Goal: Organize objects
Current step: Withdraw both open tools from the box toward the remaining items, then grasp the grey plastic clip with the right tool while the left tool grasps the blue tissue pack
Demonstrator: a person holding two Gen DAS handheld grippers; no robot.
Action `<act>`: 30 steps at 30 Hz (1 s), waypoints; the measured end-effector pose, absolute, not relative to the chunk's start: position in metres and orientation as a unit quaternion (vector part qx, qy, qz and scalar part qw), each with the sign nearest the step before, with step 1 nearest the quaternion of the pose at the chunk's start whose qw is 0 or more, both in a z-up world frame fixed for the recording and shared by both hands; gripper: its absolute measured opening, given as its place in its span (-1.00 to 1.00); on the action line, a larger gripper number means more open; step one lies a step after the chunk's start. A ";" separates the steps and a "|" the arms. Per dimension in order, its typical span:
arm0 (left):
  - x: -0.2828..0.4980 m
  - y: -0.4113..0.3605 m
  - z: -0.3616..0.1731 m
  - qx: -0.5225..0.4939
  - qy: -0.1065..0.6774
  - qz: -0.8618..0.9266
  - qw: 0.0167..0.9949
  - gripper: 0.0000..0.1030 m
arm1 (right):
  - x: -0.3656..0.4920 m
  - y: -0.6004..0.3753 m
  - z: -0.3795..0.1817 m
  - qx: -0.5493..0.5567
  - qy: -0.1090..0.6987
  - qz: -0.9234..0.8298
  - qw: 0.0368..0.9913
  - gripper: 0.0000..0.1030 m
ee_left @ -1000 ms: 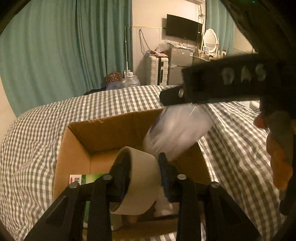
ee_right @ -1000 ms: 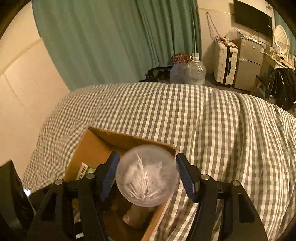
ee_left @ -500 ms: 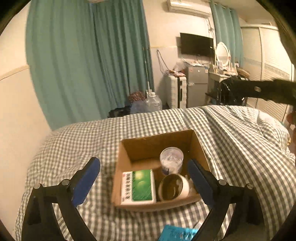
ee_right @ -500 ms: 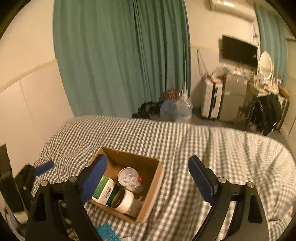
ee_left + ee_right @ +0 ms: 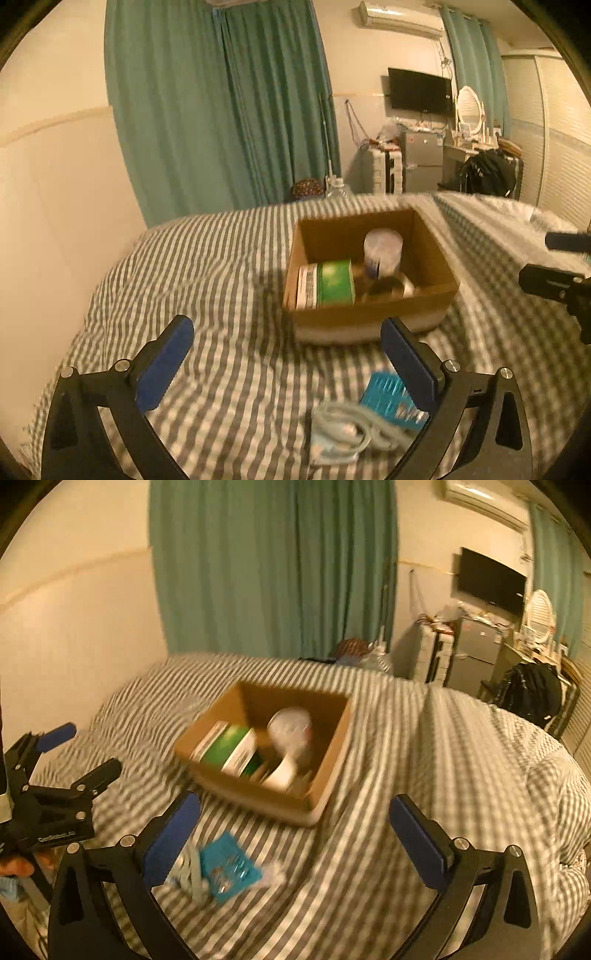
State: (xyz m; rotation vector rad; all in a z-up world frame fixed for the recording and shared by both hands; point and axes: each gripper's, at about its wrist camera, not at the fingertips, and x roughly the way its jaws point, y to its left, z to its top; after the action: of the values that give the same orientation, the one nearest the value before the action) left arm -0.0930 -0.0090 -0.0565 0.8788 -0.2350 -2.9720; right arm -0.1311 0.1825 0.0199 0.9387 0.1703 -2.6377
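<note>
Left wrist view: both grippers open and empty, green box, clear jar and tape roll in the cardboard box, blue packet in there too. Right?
Not quite: the blue packet lies on the checked bedcover outside the cardboard box, beside a coiled white cable. The left wrist view shows it; the rest holds.

One box, three things inside, two loose on the bed.
One cardboard box (image 5: pixel 373 317) holds one green carton (image 5: pixel 327 282), one clear jar (image 5: pixel 382 249), one tape roll (image 5: pixel 282 773); one blue packet (image 5: pixel 227 871) and one coiled cable (image 5: pixel 341 430) lie outside.

teal curtains (image 5: pixel 221 110); wall television (image 5: pixel 419 90)
</note>
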 end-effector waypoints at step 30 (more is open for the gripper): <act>-0.079 -0.093 -0.168 0.386 -0.035 -0.917 0.088 1.00 | -0.147 0.035 -0.155 0.493 0.145 -0.811 0.280 0.63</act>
State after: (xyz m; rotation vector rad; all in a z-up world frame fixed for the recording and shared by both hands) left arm -0.0788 -0.0934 -0.1682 1.1500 -0.1034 -2.7303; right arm -0.1467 0.0355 -0.1545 1.3209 0.3887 -2.1750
